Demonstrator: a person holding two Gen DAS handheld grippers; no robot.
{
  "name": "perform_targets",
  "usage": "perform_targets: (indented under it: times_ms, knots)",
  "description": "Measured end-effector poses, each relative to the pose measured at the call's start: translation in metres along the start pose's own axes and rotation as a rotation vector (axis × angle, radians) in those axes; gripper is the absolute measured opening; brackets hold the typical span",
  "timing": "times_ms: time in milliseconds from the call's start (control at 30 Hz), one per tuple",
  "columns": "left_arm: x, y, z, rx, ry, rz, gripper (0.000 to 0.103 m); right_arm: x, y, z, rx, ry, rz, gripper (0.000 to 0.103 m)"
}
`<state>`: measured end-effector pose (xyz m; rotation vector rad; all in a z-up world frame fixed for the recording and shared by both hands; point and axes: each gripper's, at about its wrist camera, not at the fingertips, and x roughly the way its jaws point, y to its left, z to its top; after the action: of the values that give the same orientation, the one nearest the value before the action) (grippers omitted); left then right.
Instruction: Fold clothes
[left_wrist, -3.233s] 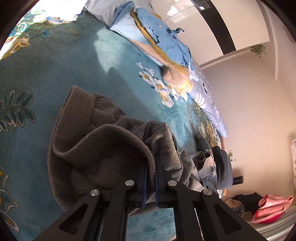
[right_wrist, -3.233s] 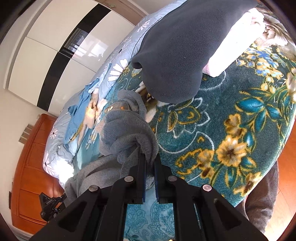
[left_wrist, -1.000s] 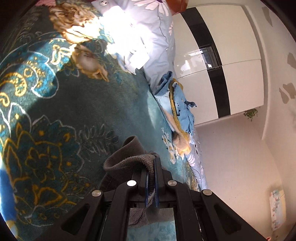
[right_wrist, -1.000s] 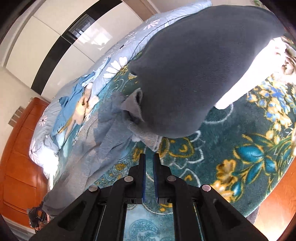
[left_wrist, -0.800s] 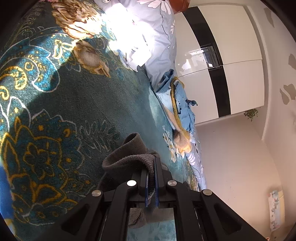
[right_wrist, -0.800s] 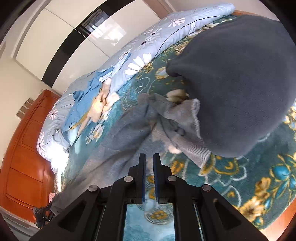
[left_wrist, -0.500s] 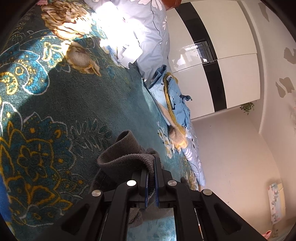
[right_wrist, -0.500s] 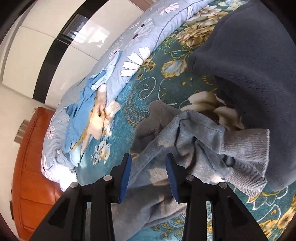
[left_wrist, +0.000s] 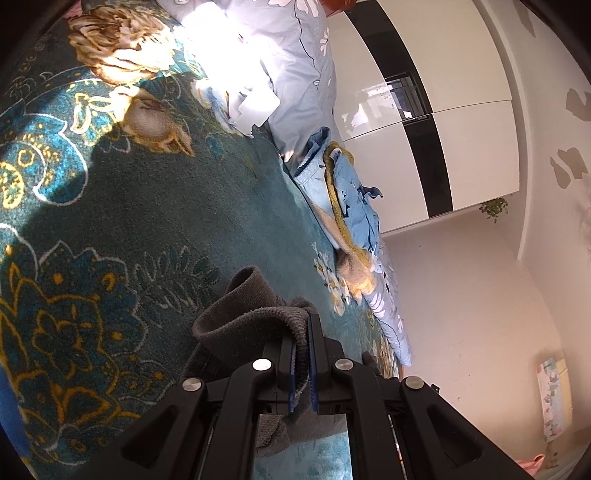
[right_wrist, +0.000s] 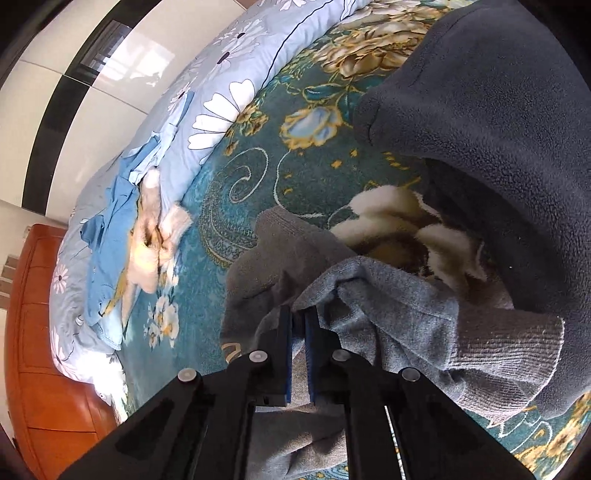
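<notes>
Sweater (right_wrist: 388, 314) is bunched on bedspread (left_wrist: 110, 221), unfolded, beside dark fleece (right_wrist: 498, 129). Ribbed edge is pinched by left gripper (left_wrist: 303, 354); a fold is clamped by right gripper (right_wrist: 298, 339). Folding is judged unfinished.

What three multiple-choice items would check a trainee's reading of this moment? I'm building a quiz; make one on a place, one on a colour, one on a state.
1. Where does the dark fleece garment lie relative to the grey sweater?
A. under it
B. beside it, overlapping its ribbed cuff
C. far away, on the blue clothes pile

2. What is the blanket's base colour?
A. red
B. white
C. teal

3. What state is the right gripper in?
A. wide open
B. shut on sweater fabric
C. out of view

Answers: 1 B, the fleece edge lies over the cuff; 2 C, teal pile with gold flowers; 3 B, a fold sits between the closed fingers.
</notes>
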<state>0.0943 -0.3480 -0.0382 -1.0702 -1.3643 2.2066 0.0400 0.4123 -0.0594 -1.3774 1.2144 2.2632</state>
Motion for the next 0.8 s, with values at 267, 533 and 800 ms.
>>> perform_targets:
  times_ms: [267,533,800]
  knots:
    - [0.04,-0.106,0.069,0.223,-0.032,-0.105,0.006,-0.081,0.03,0.027,-0.063,-0.153,0.134,0.005]
    - [0.008,-0.189,0.084,0.465,-0.084,-0.248,0.006,-0.19,0.036,0.016,-0.181,-0.347,0.284,0.005]
    - [-0.017,-0.062,0.009,0.252,0.026,-0.101,0.006,-0.176,-0.049,-0.057,-0.151,-0.248,0.258,0.005]
